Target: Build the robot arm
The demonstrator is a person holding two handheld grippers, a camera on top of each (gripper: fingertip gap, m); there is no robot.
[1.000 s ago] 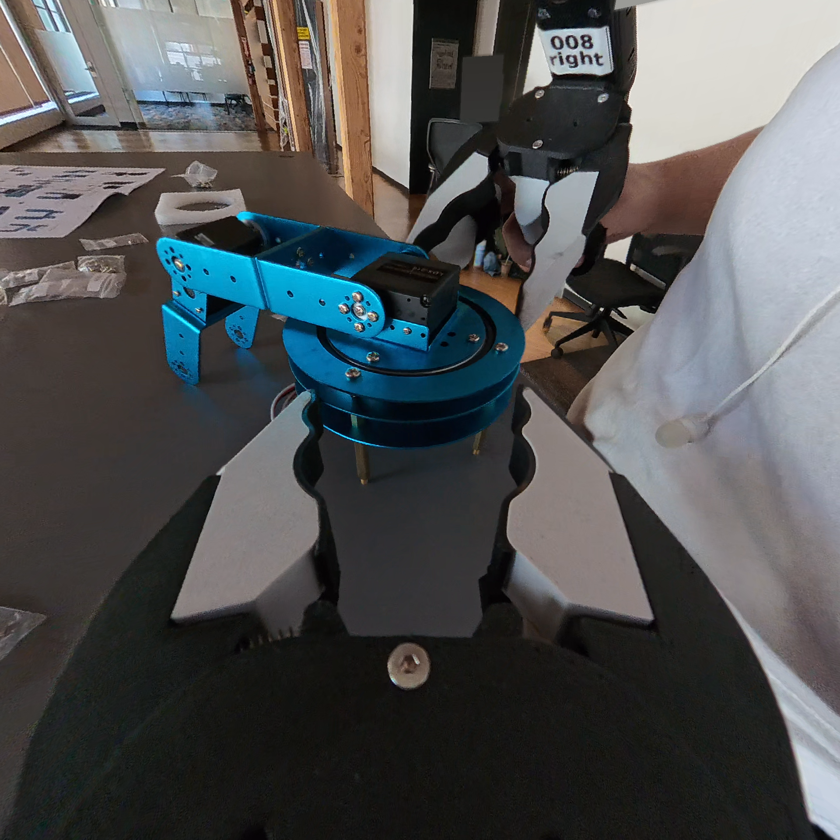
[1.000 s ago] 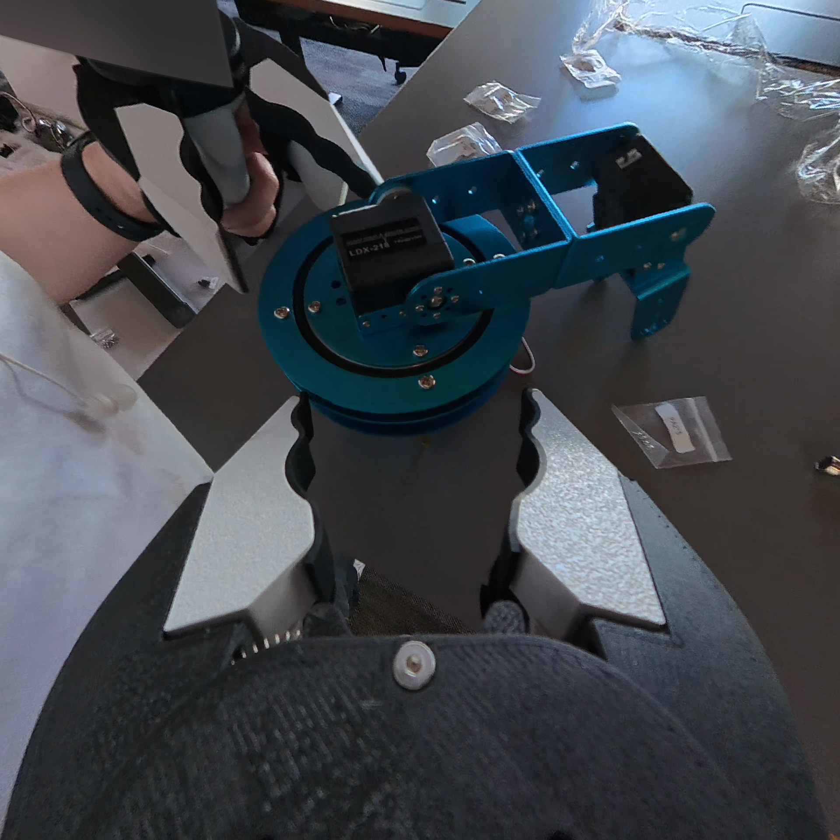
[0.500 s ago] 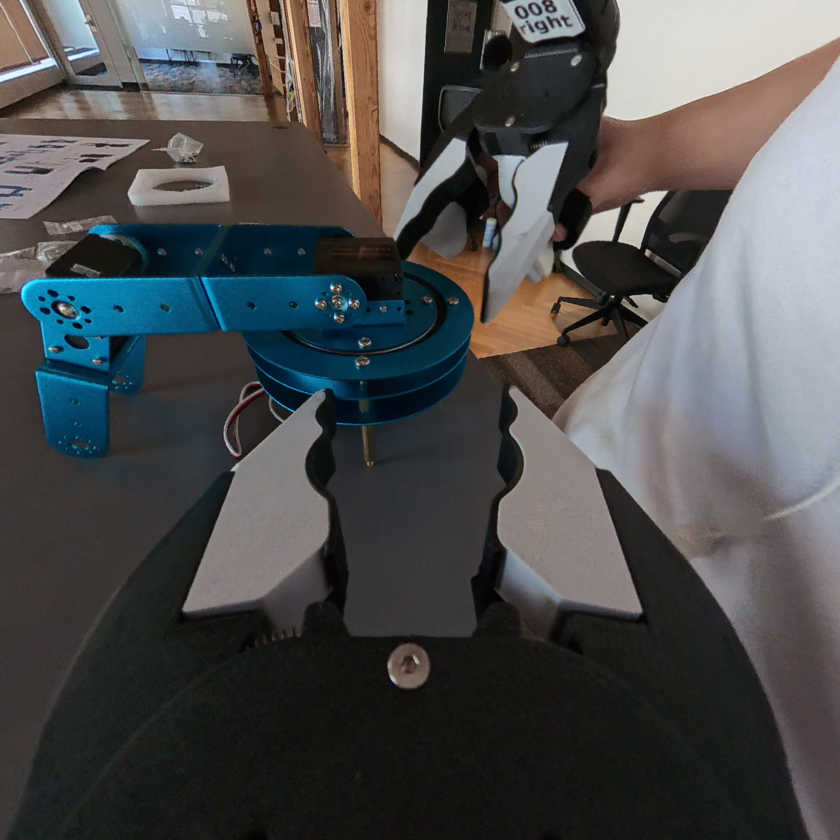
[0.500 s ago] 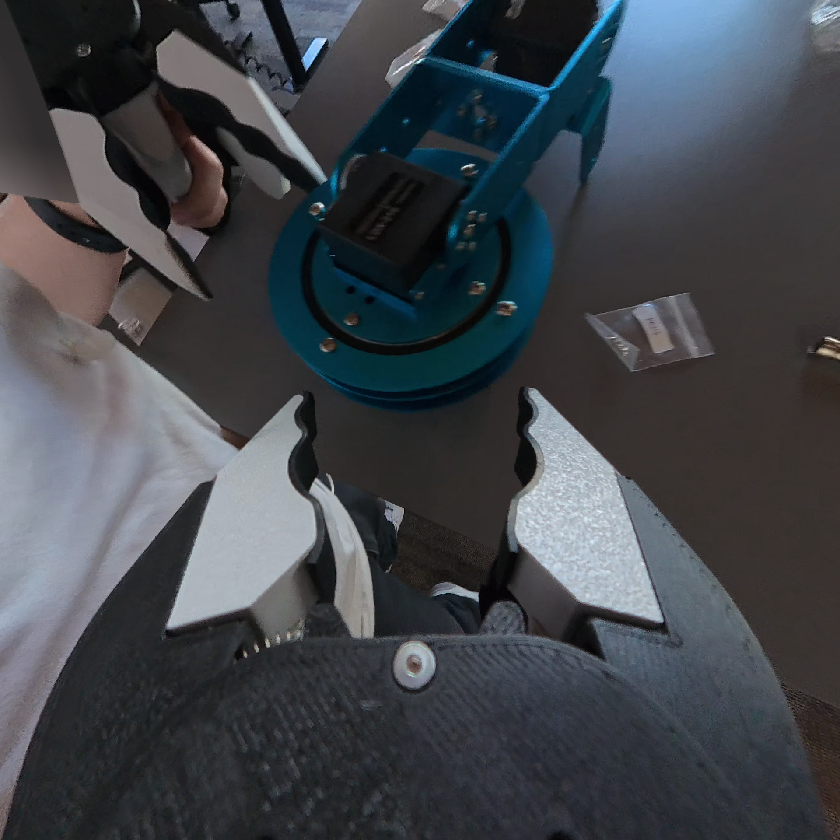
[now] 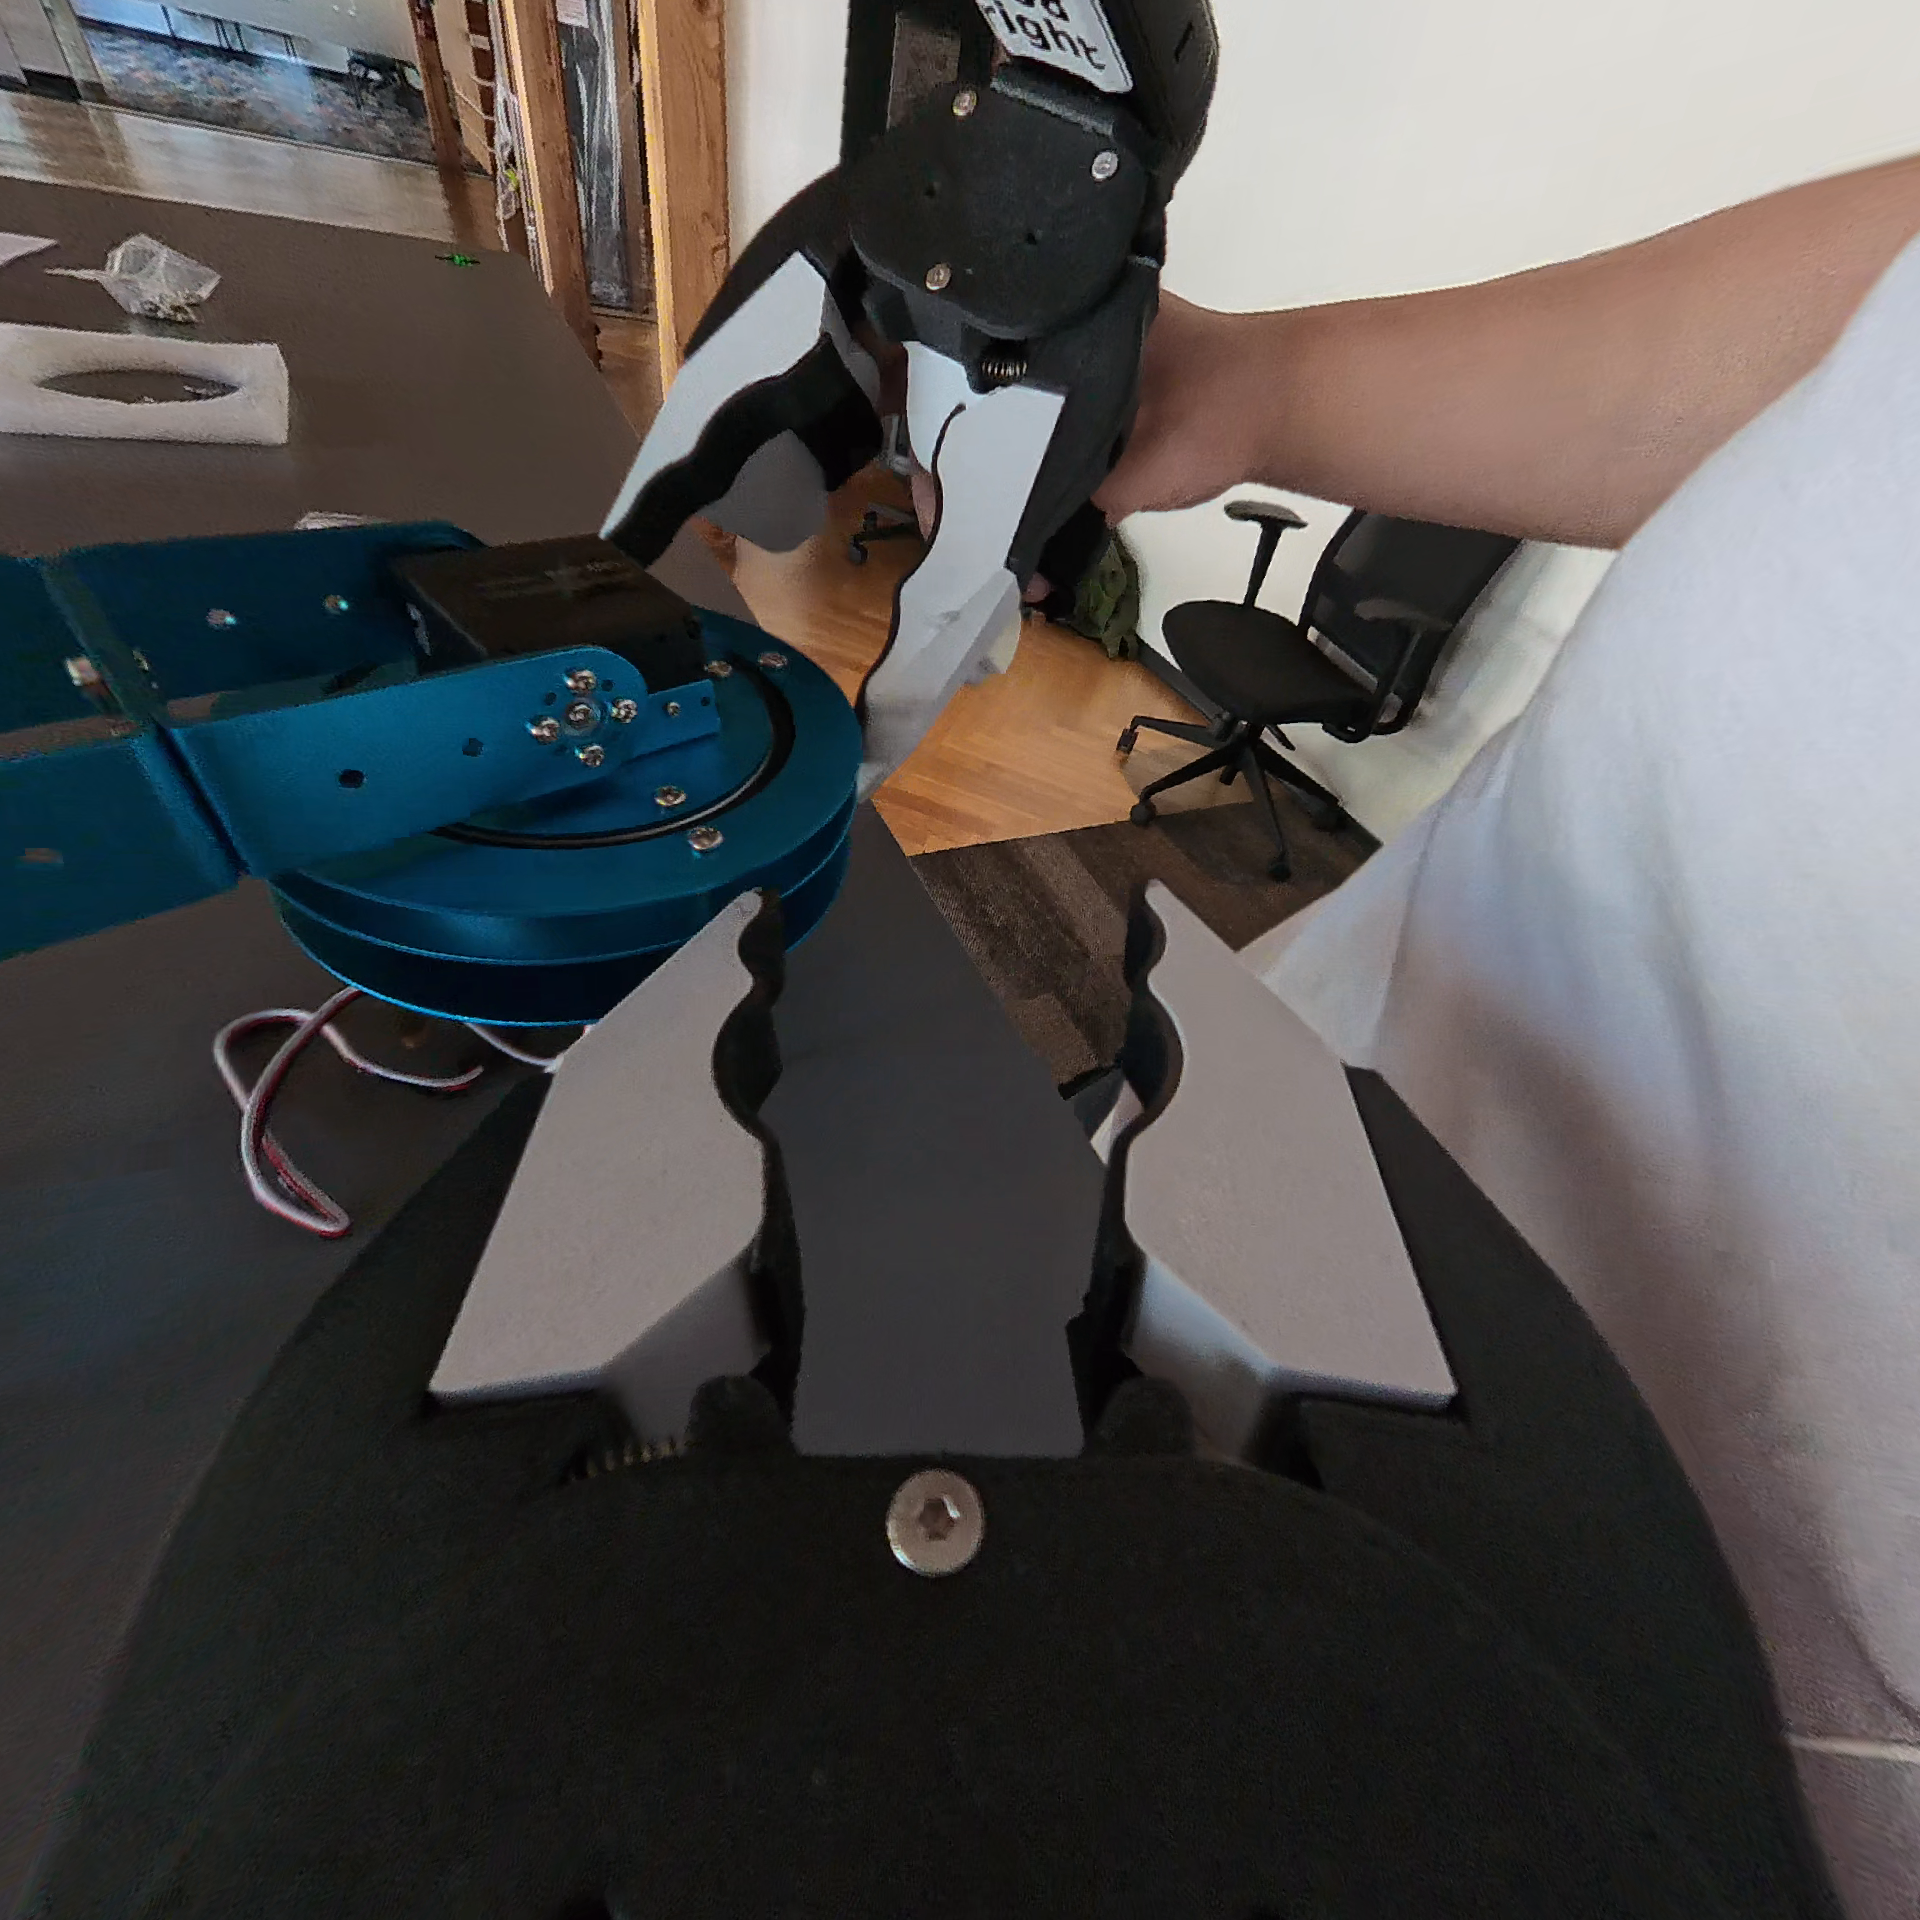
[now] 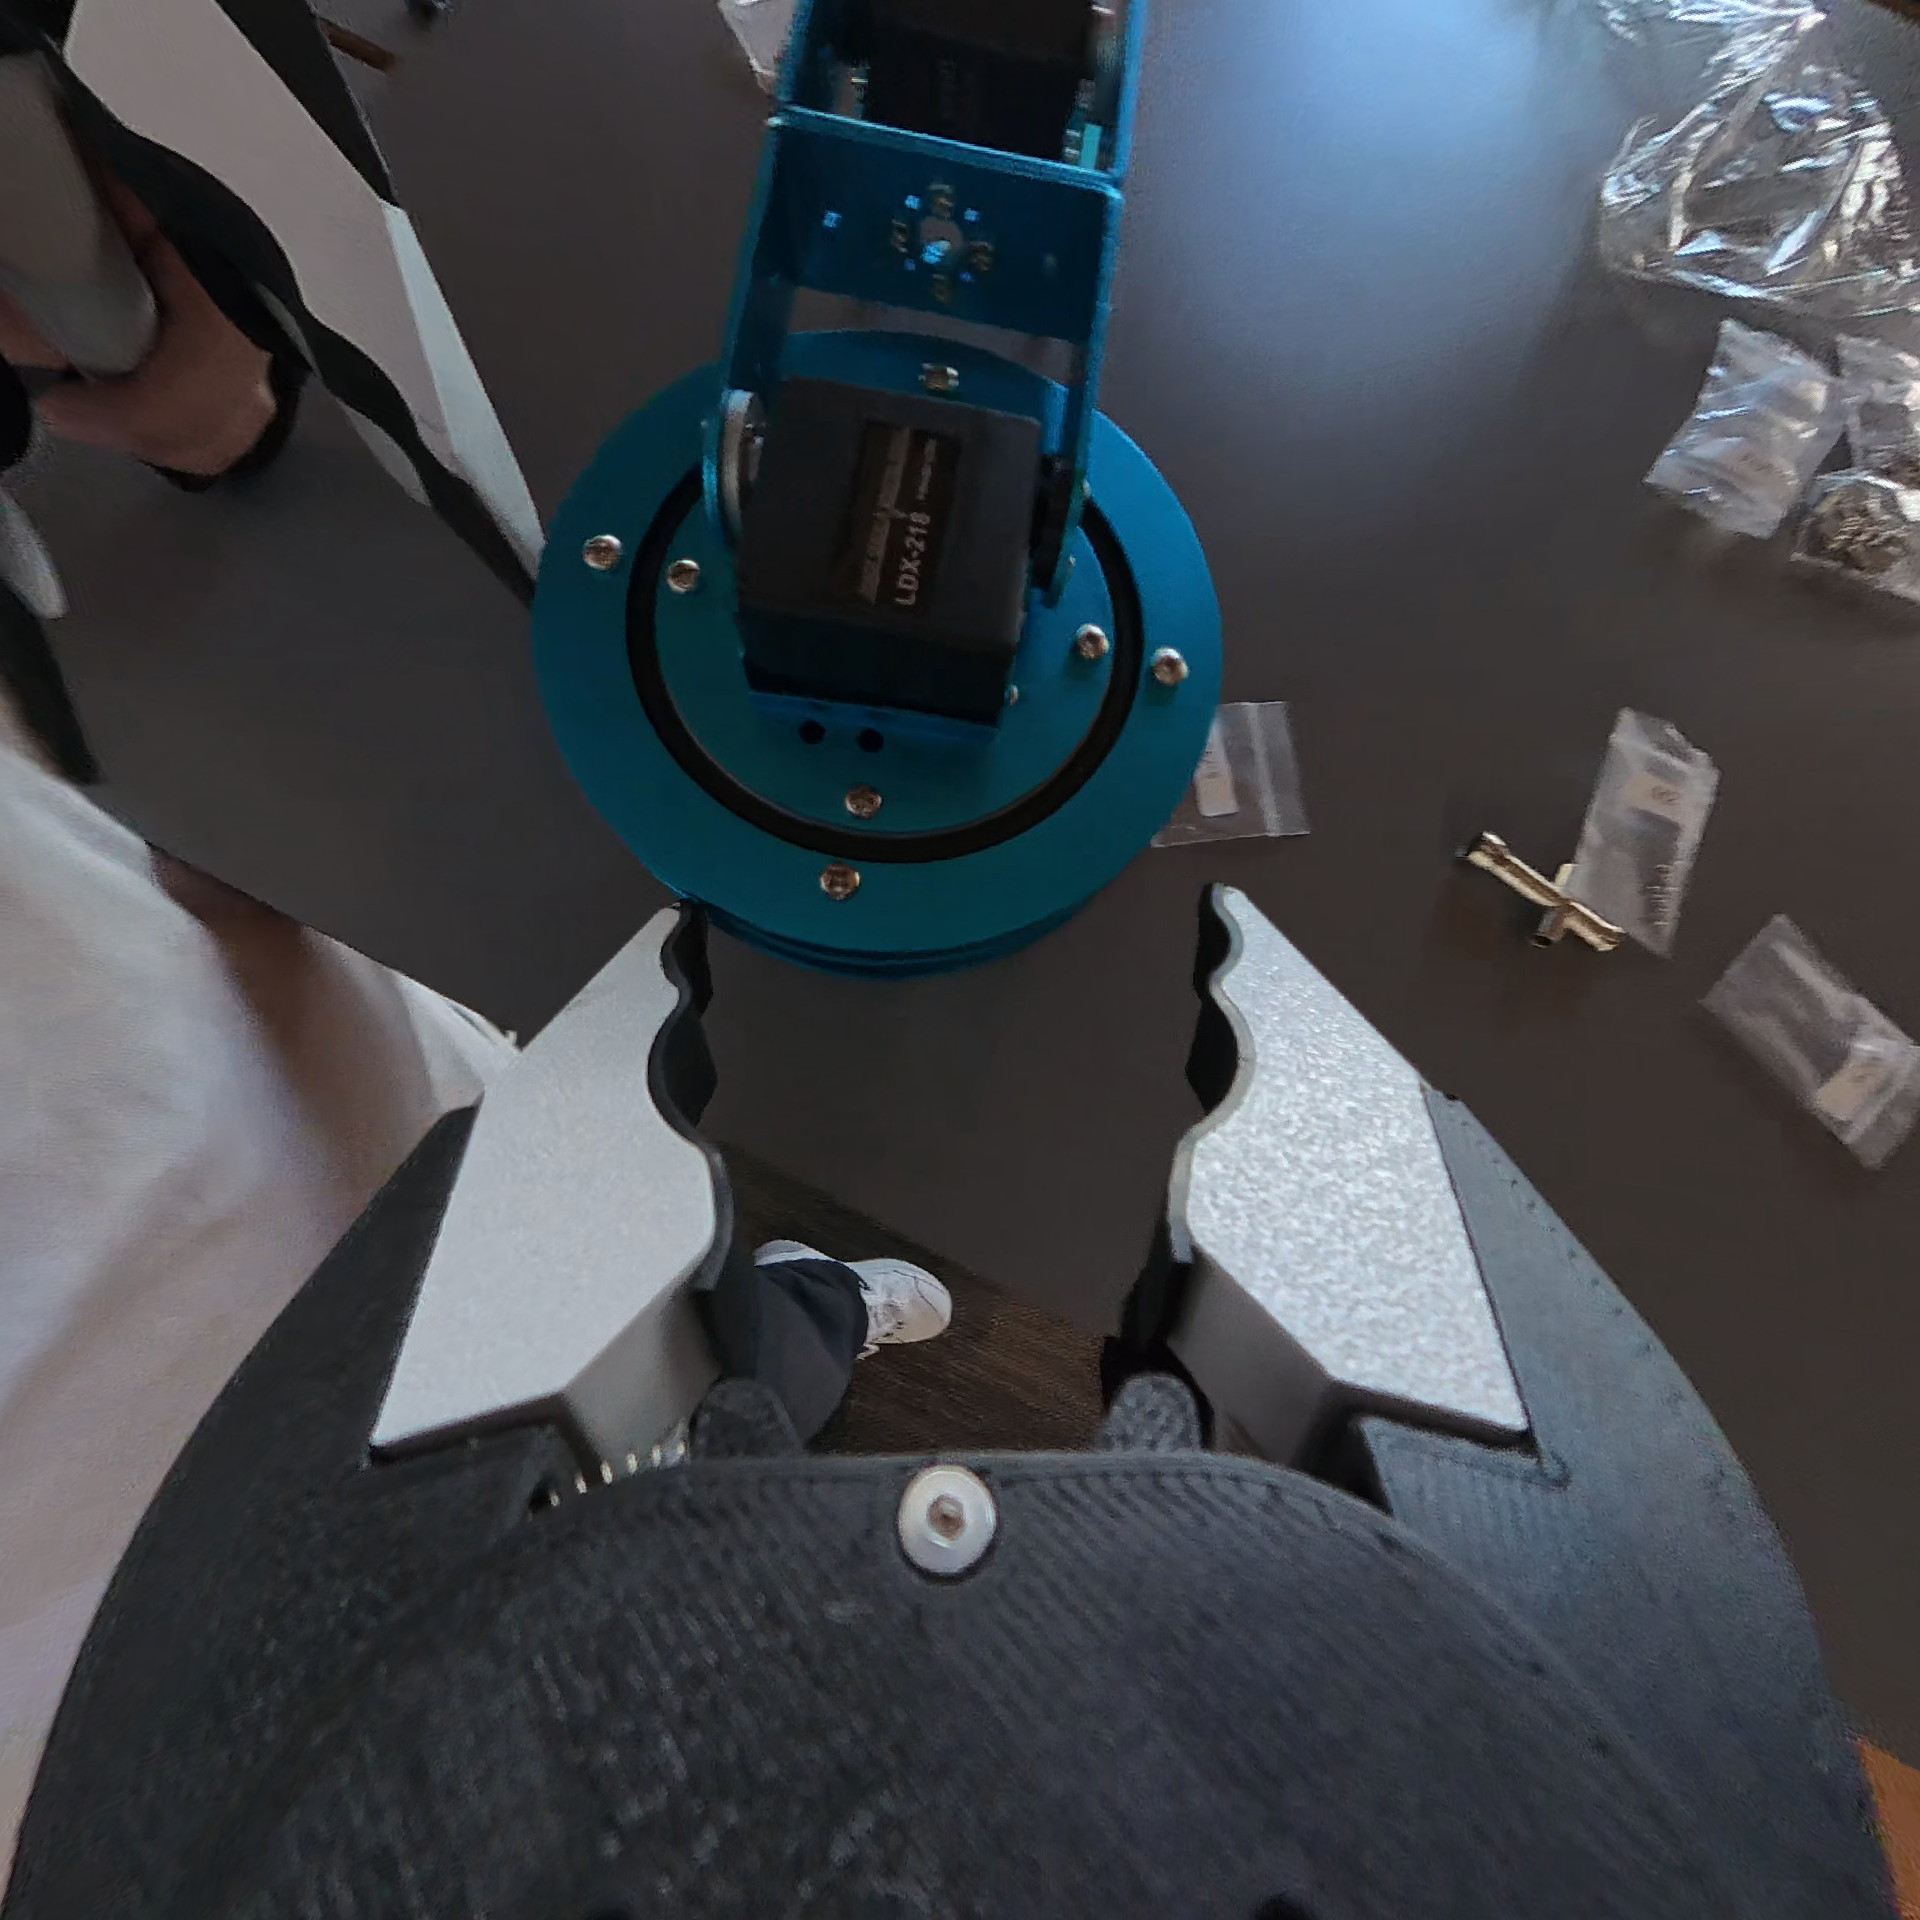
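A blue metal robot-arm assembly stands on the dark table: a round blue base (image 5: 582,894) (image 6: 873,831) with a black servo (image 5: 540,608) (image 6: 894,551) on top and a blue bracket arm (image 5: 239,748) (image 6: 935,208) reaching away. My left gripper (image 5: 951,909) is open and empty, its left fingertip close to the base's rim. My right gripper (image 6: 940,904) is open and empty, just above and in front of the base. It also shows in the left wrist view (image 5: 769,623), over the servo. The left gripper shows in the right wrist view (image 6: 343,343), beside the base.
A red-and-white servo cable (image 5: 281,1122) trails from under the base. Small plastic bags of parts (image 6: 1766,436) and a brass T-shaped tool (image 6: 1538,894) lie right of the base. A white foam ring (image 5: 135,384) lies farther back. The table edge (image 5: 935,935) runs beside my body; office chair (image 5: 1268,665) beyond.
My left gripper moved right and closer to the base's rim. My right gripper swung round, now facing along the bracket arm, and came nearer the servo. Both stayed open.
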